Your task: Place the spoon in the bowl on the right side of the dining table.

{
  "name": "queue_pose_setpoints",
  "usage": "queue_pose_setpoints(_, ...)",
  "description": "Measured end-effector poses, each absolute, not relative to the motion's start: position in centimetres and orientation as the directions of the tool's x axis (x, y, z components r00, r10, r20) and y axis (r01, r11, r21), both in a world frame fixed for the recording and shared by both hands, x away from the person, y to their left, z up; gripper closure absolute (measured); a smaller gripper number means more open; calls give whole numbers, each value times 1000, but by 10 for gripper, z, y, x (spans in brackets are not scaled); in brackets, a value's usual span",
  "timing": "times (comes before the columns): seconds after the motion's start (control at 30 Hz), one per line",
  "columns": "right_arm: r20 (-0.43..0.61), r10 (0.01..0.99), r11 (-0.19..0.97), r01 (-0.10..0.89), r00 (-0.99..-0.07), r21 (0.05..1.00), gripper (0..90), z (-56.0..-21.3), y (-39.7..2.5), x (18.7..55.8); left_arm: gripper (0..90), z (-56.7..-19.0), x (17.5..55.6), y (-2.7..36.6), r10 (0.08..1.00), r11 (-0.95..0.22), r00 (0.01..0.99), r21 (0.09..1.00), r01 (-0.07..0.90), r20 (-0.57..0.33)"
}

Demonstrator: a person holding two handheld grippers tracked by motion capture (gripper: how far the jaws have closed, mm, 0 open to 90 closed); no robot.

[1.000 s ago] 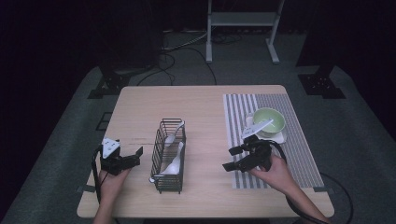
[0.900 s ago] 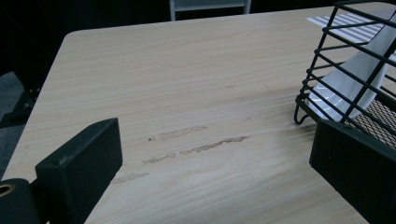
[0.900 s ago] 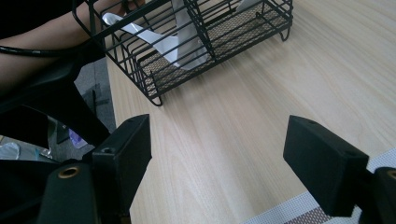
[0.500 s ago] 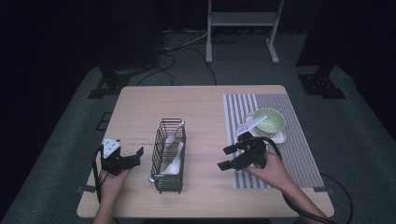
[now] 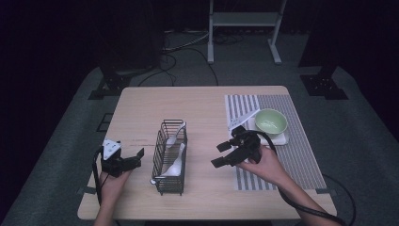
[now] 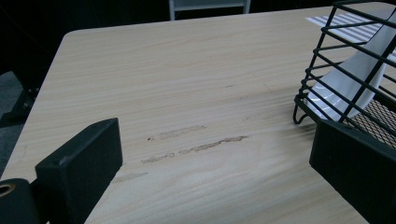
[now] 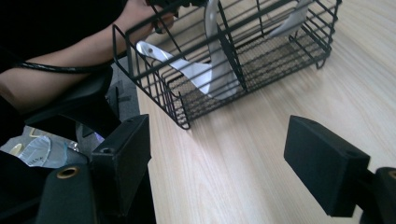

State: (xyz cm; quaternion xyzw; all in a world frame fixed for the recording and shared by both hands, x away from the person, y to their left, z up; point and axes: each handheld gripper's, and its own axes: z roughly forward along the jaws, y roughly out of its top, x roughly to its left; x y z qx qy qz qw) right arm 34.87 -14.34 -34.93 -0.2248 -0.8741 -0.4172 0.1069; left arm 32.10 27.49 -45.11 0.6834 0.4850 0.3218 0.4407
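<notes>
A black wire basket (image 5: 170,155) stands at the table's middle front and holds two white spoons (image 5: 175,162). To its left my left gripper (image 5: 134,158) rests low on the table, open and empty. Its own view shows the basket corner (image 6: 348,74) with a white spoon (image 6: 357,77) at the right. My right gripper (image 5: 223,154) hovers right of the basket, open and empty, jaws pointing toward it. In the right gripper view the basket (image 7: 233,56) lies ahead with a spoon (image 7: 205,74) inside.
A green bowl (image 5: 271,121) sits on a white tray (image 5: 282,139) on a striped mat (image 5: 291,141) at the right. Bare wood (image 5: 188,108) lies behind the basket. The table's front edge is close to both hands.
My right gripper has moved left, off the mat and away from the bowl, toward the basket. The left gripper has stayed put.
</notes>
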Motion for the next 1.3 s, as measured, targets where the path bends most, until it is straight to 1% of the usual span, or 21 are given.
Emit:
queue_pose_setpoints(0.23,398,272,567,480,-876,669,218,-340,-123,355,15,-451,321,276,947,-139,320,915,379,11)
queue_pose_setpoints(0.53,392,248,613,457,-886,644,218,-338,-97,353,15,-450,320,275,947,-135,322,917,375,8)
queue_pose_setpoints(0.73,391,237,631,447,-889,634,218,-334,-88,354,15,-450,321,275,947,-136,322,916,377,8)
queue_pose_setpoints(1.03,381,251,646,447,-890,619,226,-329,-78,358,15,-450,320,276,947,-135,322,918,374,9)
queue_pose_setpoints(1.3,401,251,657,459,-881,598,226,-329,-65,367,15,-449,321,277,948,-131,317,920,370,7)
